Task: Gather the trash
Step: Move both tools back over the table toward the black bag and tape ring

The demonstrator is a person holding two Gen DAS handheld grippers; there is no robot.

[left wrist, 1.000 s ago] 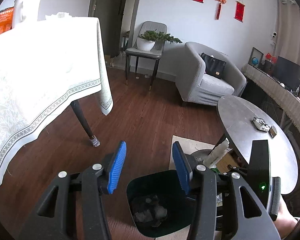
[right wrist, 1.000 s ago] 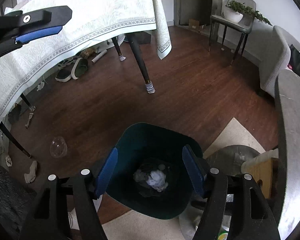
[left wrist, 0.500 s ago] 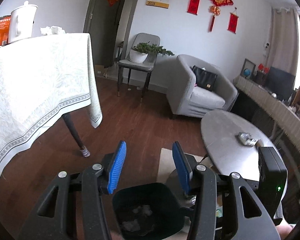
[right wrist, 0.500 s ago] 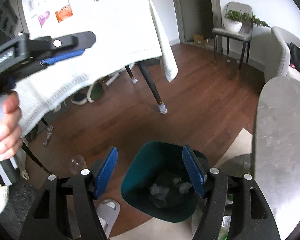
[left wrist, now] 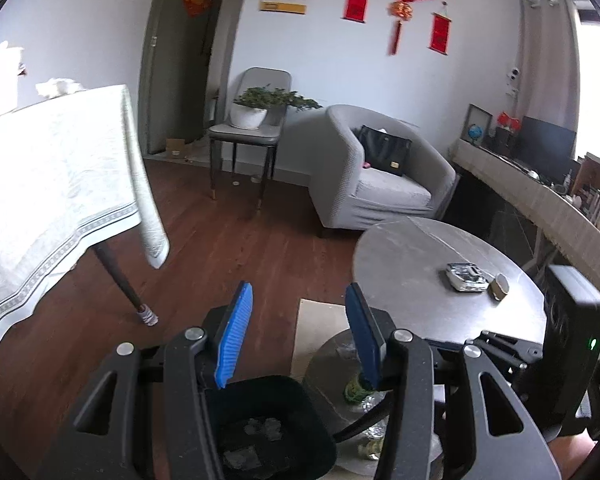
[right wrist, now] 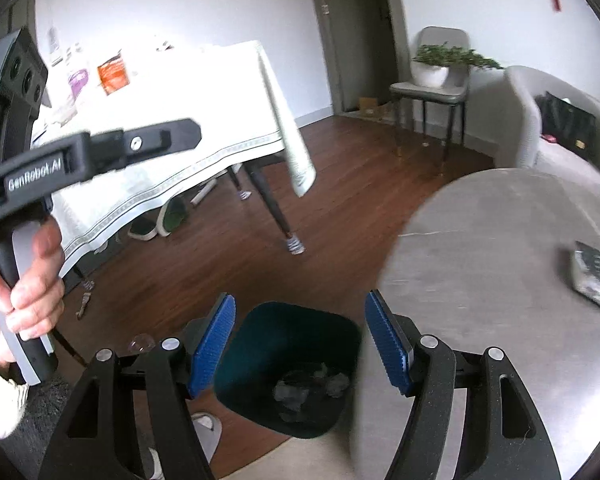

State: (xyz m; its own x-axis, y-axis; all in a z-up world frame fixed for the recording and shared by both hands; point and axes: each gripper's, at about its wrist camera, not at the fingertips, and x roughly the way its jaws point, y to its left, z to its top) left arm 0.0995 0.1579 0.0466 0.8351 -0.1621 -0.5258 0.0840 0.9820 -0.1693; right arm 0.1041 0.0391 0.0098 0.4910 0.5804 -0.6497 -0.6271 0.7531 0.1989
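One dark green bin [right wrist: 300, 364] stands on the floor, with several crumpled paper scraps [right wrist: 308, 388] inside, too jumbled to count exactly. Two items lie on the round bench [left wrist: 412, 264] near its far edge: one ashtray [left wrist: 465, 277] and one small tin [left wrist: 499, 287]. Two claws, one left [left wrist: 300, 334] and one right [right wrist: 302, 344].

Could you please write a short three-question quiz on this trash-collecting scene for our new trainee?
1. True or false: the dark green plastic trash bin already holds crumpled pale scraps.
2. What lies on the round grey stone-look table?
A. a potted plant
B. a small silvery packet beside a little tan box
C. a black handbag
3. Fill in: nothing sits between the blue pads of the left gripper or the right gripper, so both are ____.

Key
1. True
2. B
3. open
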